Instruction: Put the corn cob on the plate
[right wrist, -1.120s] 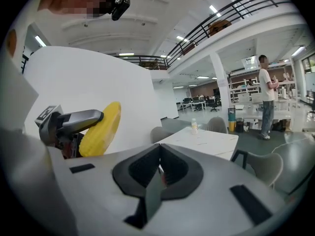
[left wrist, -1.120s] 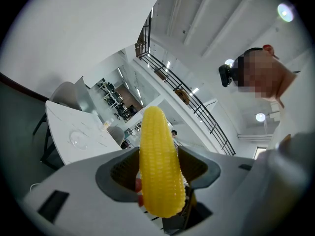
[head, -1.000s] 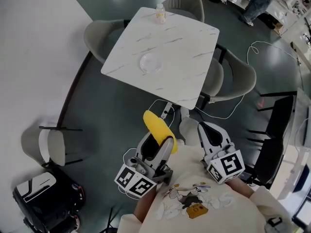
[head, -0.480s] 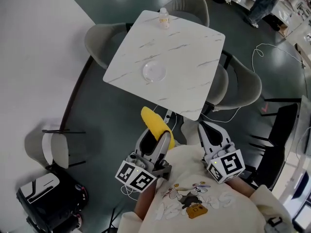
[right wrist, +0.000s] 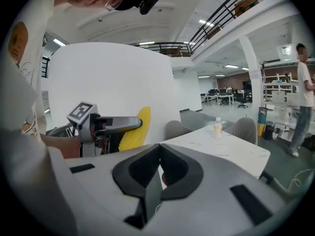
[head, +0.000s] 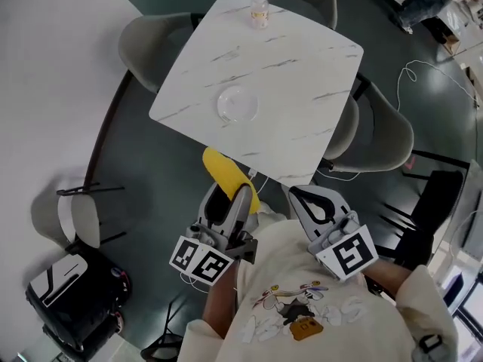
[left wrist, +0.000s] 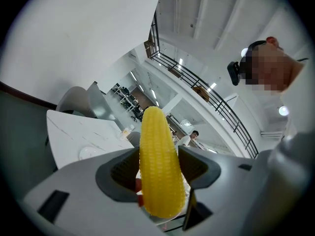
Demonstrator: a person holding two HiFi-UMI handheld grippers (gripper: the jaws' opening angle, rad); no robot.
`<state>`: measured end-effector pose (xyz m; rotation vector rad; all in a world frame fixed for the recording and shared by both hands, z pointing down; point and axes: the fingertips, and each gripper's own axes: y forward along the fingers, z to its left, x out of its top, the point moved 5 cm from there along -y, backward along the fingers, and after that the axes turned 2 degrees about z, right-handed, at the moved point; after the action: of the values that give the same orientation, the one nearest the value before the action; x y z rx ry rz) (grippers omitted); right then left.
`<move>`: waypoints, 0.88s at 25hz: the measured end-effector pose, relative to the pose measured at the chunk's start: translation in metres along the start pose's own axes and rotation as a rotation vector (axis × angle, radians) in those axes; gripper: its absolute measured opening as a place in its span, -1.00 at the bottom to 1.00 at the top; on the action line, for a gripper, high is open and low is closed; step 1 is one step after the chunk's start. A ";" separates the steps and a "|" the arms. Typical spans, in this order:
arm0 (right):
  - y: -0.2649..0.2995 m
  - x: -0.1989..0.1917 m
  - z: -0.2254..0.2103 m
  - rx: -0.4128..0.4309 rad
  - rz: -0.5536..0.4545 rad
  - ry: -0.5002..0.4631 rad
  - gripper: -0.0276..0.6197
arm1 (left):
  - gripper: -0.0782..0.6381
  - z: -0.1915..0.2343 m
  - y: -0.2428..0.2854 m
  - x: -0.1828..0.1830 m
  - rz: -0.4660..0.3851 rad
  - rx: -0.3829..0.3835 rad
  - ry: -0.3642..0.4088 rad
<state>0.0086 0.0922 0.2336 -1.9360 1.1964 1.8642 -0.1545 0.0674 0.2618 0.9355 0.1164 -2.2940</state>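
Observation:
A yellow corn cob [head: 224, 174] sticks forward out of my left gripper [head: 230, 200], which is shut on it; in the left gripper view the corn cob [left wrist: 158, 166] stands upright between the dark pads. A clear glass plate [head: 237, 103] lies on the white marble table [head: 294, 74], ahead of both grippers and apart from them. My right gripper [head: 311, 197] is held beside the left one, near the table's front edge, jaws closed on nothing. The right gripper view shows the corn cob [right wrist: 134, 129] and the left gripper [right wrist: 129, 124] at its left.
A small bottle [head: 259, 10] stands at the table's far edge. Grey chairs [head: 389, 133] surround the table, another chair [head: 75, 219] and a black case [head: 68, 296] stand at left. White cables [head: 355, 175] trail on the dark floor. A person [right wrist: 301, 97] stands far off.
Both grippers and the corn cob have come closer to the table's front edge. The grip on the cob is unchanged.

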 end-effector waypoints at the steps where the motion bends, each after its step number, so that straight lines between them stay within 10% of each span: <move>1: 0.006 0.003 -0.006 0.009 -0.005 0.004 -0.90 | -0.06 0.006 0.008 0.000 0.007 0.014 -0.009; 22: 0.138 -0.037 -0.124 0.149 0.140 0.068 -0.90 | -0.06 0.115 0.121 -0.014 0.107 0.239 -0.020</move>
<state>0.0155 -0.0625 0.3425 -1.8935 1.4823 1.7287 -0.1430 -0.0563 0.3749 1.0111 -0.2162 -2.2502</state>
